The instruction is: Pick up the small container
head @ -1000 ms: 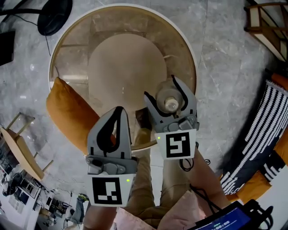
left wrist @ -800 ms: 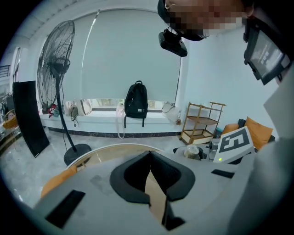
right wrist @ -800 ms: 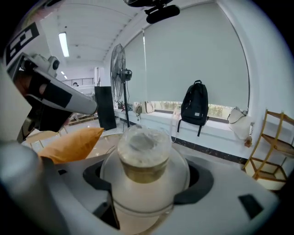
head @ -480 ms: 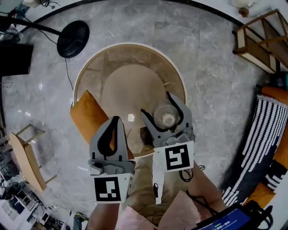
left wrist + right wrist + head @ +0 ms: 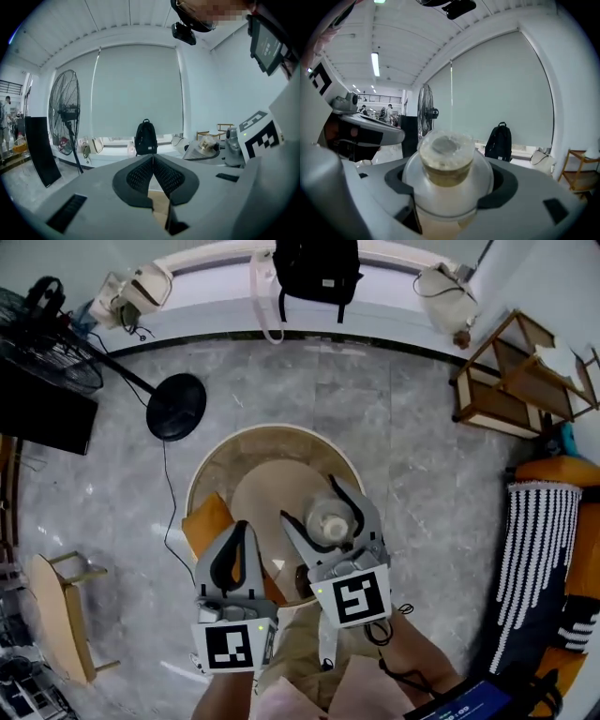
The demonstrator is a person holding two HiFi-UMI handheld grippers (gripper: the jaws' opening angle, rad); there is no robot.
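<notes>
Right gripper has its fingers clamped on the small container, one dark pad on each side of its round clear belly, and the capped neck pokes up above them with something yellowish inside the top. From the head view the small container sits between those two fingers and shows over the near right part of the round worktop, in the gripper's hold rather than resting on anything I can see. Left gripper is just left of the right one, over the worktop's near edge, and its fingers are pressed together tip to tip with nothing between them, just a sliver of tan showing below the pads. An orange cushion leans at the worktop's near left rim, partly behind the left gripper. Going further out from the worktop, a black round fan base stands on the grey stone floor off the far left side, with a cable trailing back toward the worktop, and the fan itself stands tall in the left gripper view. A black backpack sits on the ledge straight beyond the worktop, with pale bags on either side of it. A wooden shelf is off to the far right, and a black and white striped cushion lies to the worktop's right
</notes>
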